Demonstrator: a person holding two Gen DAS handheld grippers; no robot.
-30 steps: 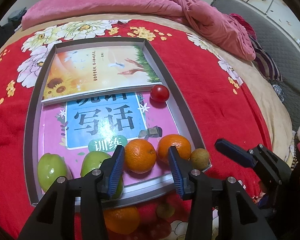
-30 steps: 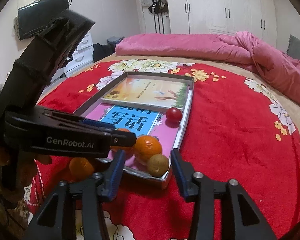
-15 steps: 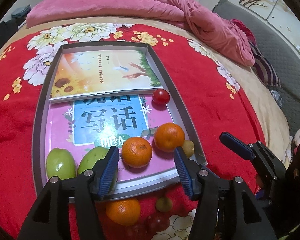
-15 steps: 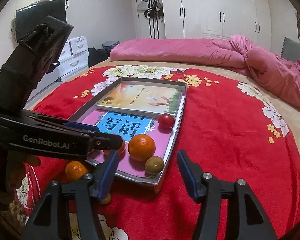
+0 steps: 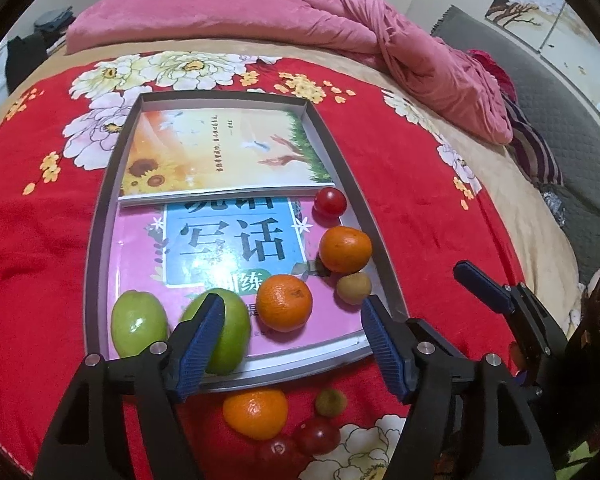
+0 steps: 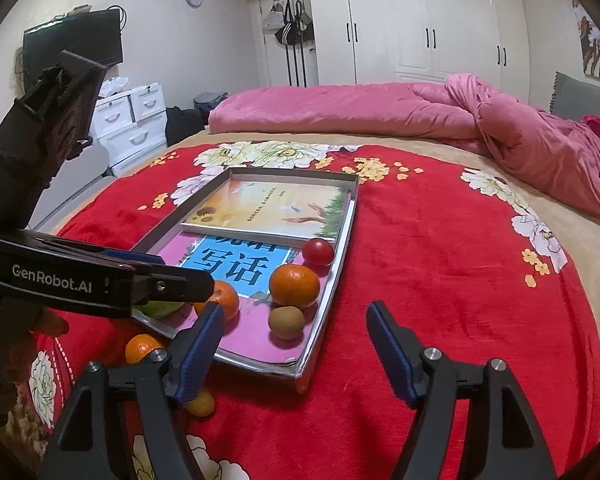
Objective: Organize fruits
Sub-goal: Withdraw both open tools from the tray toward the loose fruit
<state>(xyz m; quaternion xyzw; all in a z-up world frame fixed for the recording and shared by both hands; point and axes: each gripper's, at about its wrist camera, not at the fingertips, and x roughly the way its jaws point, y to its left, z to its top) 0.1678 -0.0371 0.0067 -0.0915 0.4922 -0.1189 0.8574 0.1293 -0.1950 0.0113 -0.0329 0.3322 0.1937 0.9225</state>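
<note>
The left hand-held gripper (image 5: 292,336) hung over the near edge of the grey tray (image 5: 96,240), jaws spread wide and holding nothing. The right hand-held gripper (image 6: 296,340) was just as wide apart and empty, poised above the red floral blanket (image 6: 440,280) on the bed, beside the tray's near corner.

Inside the tray, on the pink book (image 5: 228,248), sat two green fruits (image 5: 139,322) at the near-left, an orange (image 5: 284,302) next to them, another orange (image 5: 345,249) further back, a small brown fruit (image 5: 354,288) by the right wall and a red tomato (image 5: 330,201) touching the sunflower book (image 5: 220,152).

Out on the blanket, just short of the tray, lay a third orange (image 5: 256,412), a small brownish fruit (image 5: 331,402) and two red fruits (image 5: 316,436) close together.
</note>
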